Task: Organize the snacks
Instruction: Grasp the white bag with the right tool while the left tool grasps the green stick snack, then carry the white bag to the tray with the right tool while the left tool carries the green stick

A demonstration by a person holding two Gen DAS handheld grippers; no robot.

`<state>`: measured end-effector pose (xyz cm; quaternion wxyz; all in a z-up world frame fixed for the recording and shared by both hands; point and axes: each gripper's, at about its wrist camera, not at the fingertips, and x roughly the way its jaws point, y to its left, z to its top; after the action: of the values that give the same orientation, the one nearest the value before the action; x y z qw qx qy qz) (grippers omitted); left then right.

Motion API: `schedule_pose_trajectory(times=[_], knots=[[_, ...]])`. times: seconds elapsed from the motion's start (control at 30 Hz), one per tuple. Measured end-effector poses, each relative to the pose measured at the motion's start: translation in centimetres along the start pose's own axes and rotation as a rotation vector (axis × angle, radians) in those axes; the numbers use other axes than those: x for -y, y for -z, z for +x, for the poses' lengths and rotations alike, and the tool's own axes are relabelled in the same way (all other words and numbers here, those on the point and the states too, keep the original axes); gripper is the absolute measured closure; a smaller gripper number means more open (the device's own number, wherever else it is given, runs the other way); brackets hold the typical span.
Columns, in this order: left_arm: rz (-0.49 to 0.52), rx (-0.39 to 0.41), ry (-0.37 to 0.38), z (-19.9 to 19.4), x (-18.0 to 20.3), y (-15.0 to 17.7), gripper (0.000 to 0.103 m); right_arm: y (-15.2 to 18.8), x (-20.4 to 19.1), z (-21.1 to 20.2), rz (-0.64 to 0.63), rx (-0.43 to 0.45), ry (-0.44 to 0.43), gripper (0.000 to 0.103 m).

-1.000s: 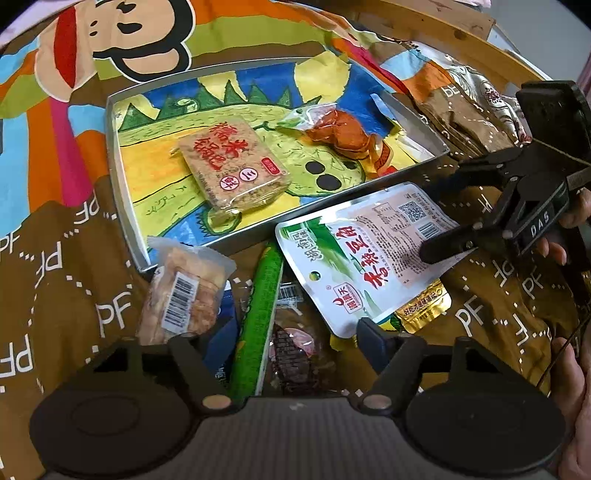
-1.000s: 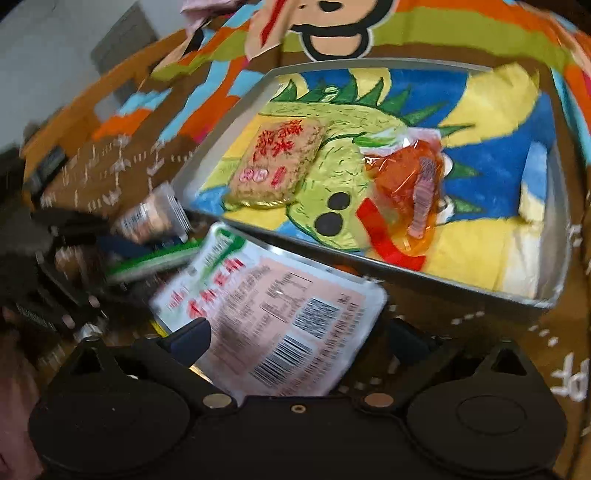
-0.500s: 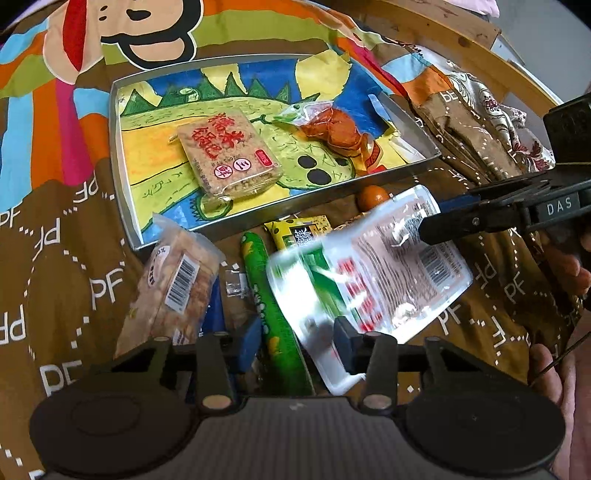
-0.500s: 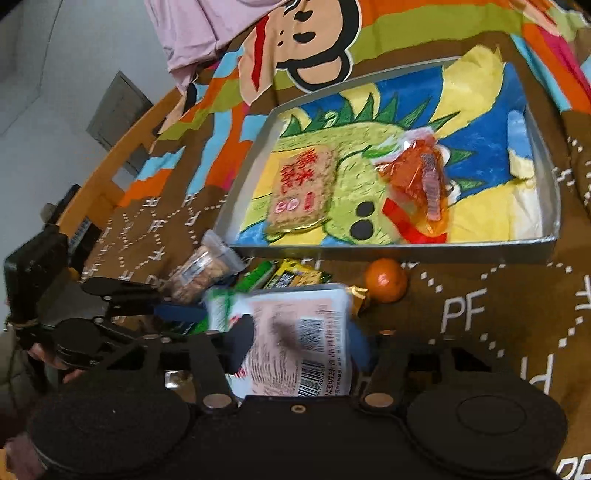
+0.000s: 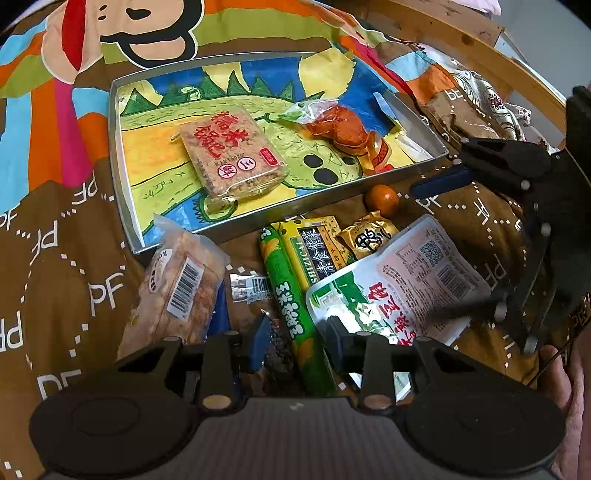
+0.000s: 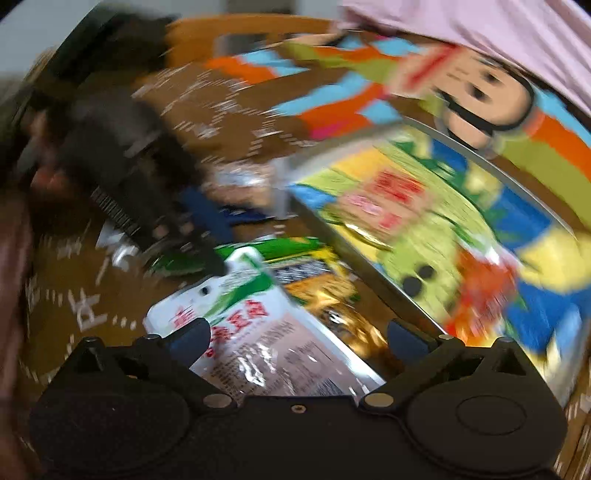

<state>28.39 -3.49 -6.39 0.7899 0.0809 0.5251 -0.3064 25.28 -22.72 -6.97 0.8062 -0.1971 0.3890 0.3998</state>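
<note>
Brown cloth printed with white "PF" letters and a cartoon monkey (image 5: pixel 140 22) covers the surface, and a wooden rail (image 5: pixel 458 33) curves along its far right edge. On the cloth sits a shallow metal tray (image 5: pixel 123 192) lined with a bright dinosaur drawing; inside it a rice cracker pack (image 5: pixel 231 153) with red characters lies near the middle, and an orange-red snack pouch (image 5: pixel 341 125) lies toward the tray's right side. Just outside the tray's near edge lies a heap of loose snacks: a clear bag with a barcode (image 5: pixel 177 291) at the near left corner, a long green corn stick (image 5: pixel 291 306), a yellow-green packet (image 5: pixel 314 251) beside it, a small gold packet (image 5: pixel 369 234), and a small orange ball (image 5: pixel 382 197) close to the tray wall. A big white pouch with green and red print (image 5: pixel 399 284) rests on top of the heap's right part. The left gripper (image 5: pixel 295 332) hovers low over the corn stick with its jaws moderately apart, holding nothing; the stick runs between them. The right gripper (image 6: pixel 295 332), seen in a heavily blurred view, has its jaws spread wide on either side of the white pouch without clamping it. In the left wrist view its blue-tipped upper finger (image 5: pixel 439 182) points toward the orange ball.
</note>
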Motion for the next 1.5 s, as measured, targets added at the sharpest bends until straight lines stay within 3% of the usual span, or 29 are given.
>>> schedule_pose_trajectory(times=[0.13, 0.33, 0.47, 0.73, 0.83, 0.9, 1.07, 1.13, 1.2, 1.27, 1.33, 1.5], knots=[[-0.017, -0.002, 0.000, 0.4, -0.3, -0.3, 0.065, -0.3, -0.9, 1.9, -0.056, -0.059, -0.107, 0.001], [-0.079, 0.006, 0.028, 0.8, -1.1, -0.7, 0.065, -0.5, -1.4, 2.7, -0.079, -0.108, -0.127, 0.001], [-0.115, 0.007, 0.037, 0.8, -1.4, -0.8, 0.065, 0.5, -4.0, 2.6, -0.200, -0.164, -0.086, 0.001], [-0.132, 0.018, 0.007, 1.2, -1.0, -0.8, 0.065, 1.1, -6.2, 2.2, -0.156, -0.193, 0.008, 0.014], [-0.123, 0.030, -0.010, 1.2, -0.5, -0.7, 0.065, 1.1, -7.0, 1.7, -0.134, -0.187, 0.065, 0.027], [-0.113, 0.026, -0.014, 1.0, -0.1, -0.6, 0.077, 1.0, -7.7, 1.1, -0.132, -0.180, 0.115, 0.038], [-0.133, 0.008, -0.011, 0.4, 0.4, 0.1, 0.080, 1.4, -8.0, 0.4, -0.114, -0.189, 0.164, 0.040], [-0.138, 0.005, -0.011, 0.5, 0.5, 0.0, 0.080, 1.3, -7.2, 0.5, -0.079, -0.190, 0.157, 0.034], [-0.137, 0.000, -0.007, 0.8, 0.5, -0.1, 0.079, 1.3, -6.7, 0.7, -0.039, -0.172, 0.143, 0.021], [-0.137, -0.009, 0.002, 1.4, 0.5, -0.1, 0.075, 1.5, -6.2, 1.3, -0.009, -0.174, 0.120, 0.018], [-0.129, -0.010, 0.001, 1.7, 0.5, 0.0, 0.074, 1.4, -6.1, 1.9, 0.018, -0.183, 0.121, 0.020], [-0.132, -0.006, 0.003, 1.4, 0.8, 0.3, 0.077, 0.8, -7.0, 1.2, 0.020, -0.191, 0.157, 0.041]])
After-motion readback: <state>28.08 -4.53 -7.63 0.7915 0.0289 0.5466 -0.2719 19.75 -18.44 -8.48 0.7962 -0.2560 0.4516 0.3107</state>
